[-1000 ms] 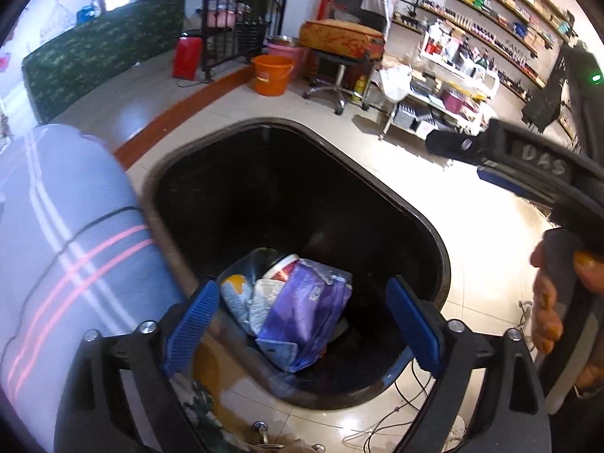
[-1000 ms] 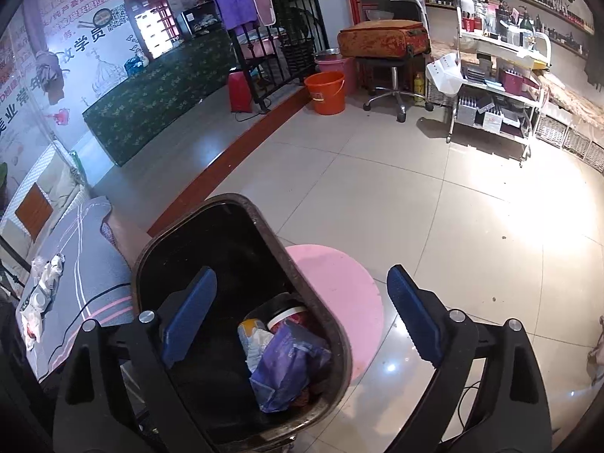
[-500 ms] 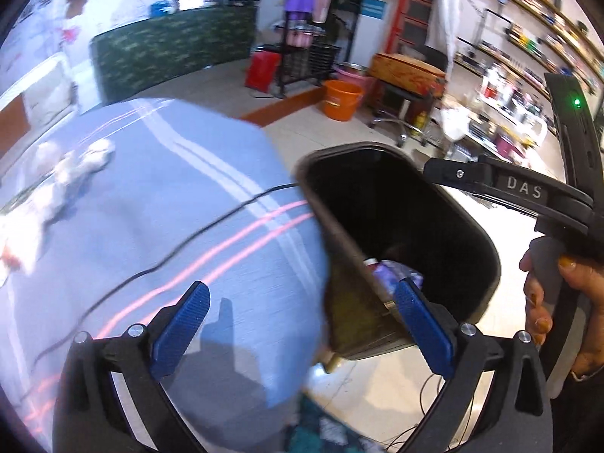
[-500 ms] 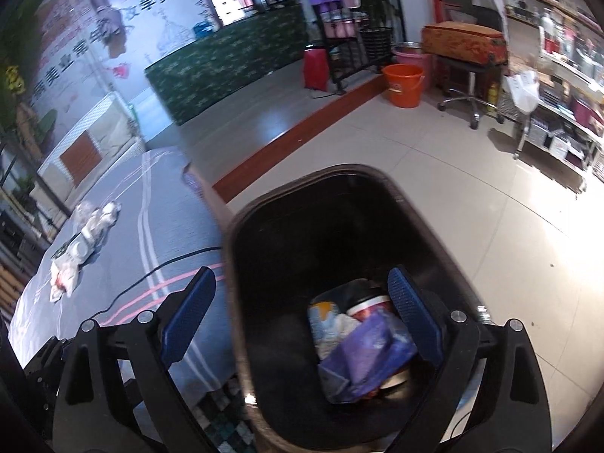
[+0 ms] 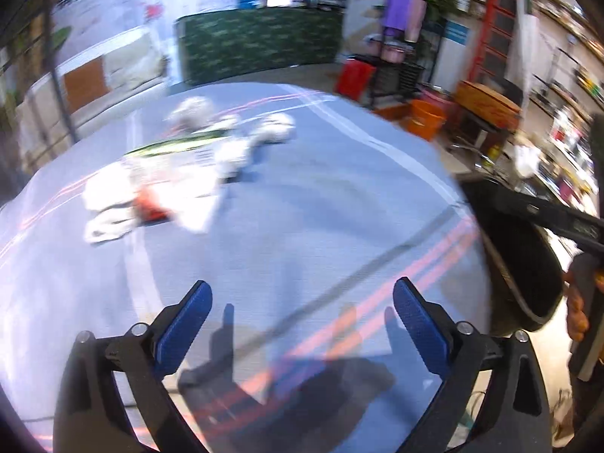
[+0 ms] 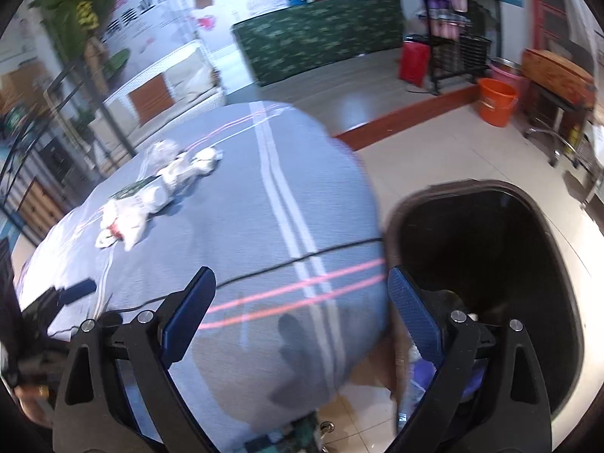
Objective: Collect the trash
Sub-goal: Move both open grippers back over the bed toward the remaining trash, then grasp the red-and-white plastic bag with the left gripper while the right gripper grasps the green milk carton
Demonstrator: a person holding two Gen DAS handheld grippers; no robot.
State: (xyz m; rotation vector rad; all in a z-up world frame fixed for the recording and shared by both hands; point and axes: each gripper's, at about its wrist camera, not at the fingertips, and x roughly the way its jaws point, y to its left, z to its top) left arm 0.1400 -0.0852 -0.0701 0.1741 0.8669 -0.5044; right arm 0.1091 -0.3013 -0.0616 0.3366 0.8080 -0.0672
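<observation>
A pile of white crumpled wrappers and tissue with a red scrap (image 5: 170, 185) lies on a grey-blue striped cloth (image 5: 302, 234); it also shows in the right wrist view (image 6: 151, 192), far left on the cloth (image 6: 264, 226). A black trash bin (image 6: 490, 249) stands on the floor right of the cloth, with purple trash (image 6: 422, 373) low inside; its rim (image 5: 528, 275) shows in the left wrist view. My left gripper (image 5: 302, 321) is open and empty above the cloth, short of the pile. My right gripper (image 6: 300, 309) is open and empty over the cloth's edge beside the bin.
A black cable (image 6: 302, 256) runs across the cloth. A hand holds the other gripper's handle (image 5: 581, 302) at the right. An orange bucket (image 6: 496, 100), a red box (image 6: 413, 58), a stool (image 6: 555, 75) and shelves stand on the tiled floor beyond.
Both views have swung left, away from the bin and onto the cloth. The white trash pile has come into view ahead. Both grippers stay open.
</observation>
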